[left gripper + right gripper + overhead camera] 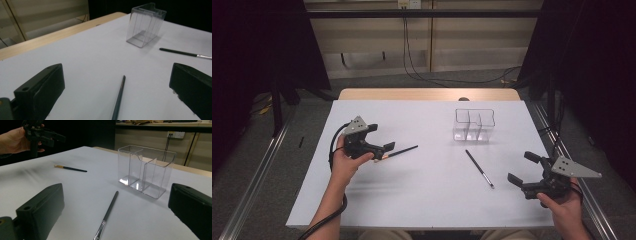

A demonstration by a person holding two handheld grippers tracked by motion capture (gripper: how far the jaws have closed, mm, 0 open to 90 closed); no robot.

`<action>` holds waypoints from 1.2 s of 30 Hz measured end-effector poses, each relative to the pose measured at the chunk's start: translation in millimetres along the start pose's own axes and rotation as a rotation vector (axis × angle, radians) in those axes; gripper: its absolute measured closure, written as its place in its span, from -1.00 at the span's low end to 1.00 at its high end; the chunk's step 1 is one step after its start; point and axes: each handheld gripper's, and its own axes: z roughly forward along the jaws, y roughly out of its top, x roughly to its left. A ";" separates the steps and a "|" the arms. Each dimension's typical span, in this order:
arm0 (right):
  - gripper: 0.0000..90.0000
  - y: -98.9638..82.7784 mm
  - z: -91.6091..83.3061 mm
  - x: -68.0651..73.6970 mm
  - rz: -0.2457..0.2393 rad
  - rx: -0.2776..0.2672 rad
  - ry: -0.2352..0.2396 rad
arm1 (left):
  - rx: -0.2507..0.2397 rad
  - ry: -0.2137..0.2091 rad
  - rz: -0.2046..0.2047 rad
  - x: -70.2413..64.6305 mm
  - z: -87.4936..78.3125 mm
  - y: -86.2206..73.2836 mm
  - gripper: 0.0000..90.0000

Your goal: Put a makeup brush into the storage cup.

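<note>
**Both grippers open, brushes yet to be picked up**

The left gripper (373, 140) hovers with jaws spread wide and empty over the near brush (118, 100), left of the clear divided holder (474, 125). The right gripper (526, 169) is likewise agape and empty, lined up on the second brush (107, 215) lying just before the holder. Likely step: approach to grasp. Next, lower and close across a handle. Open sheet all round; the right gripper sits near the table edge (557, 200).

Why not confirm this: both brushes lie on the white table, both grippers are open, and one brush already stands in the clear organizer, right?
Not quite. The clear organizer is empty, as the right gripper view shows. Both brushes lie on the table, and the left gripper and right gripper are open.
</note>
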 end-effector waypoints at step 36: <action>-0.99 -1.5 2.4 -3.1 0.009 0.005 0.012 | 0.516 0.011 -0.030 25.7 23.2 5.2 -0.98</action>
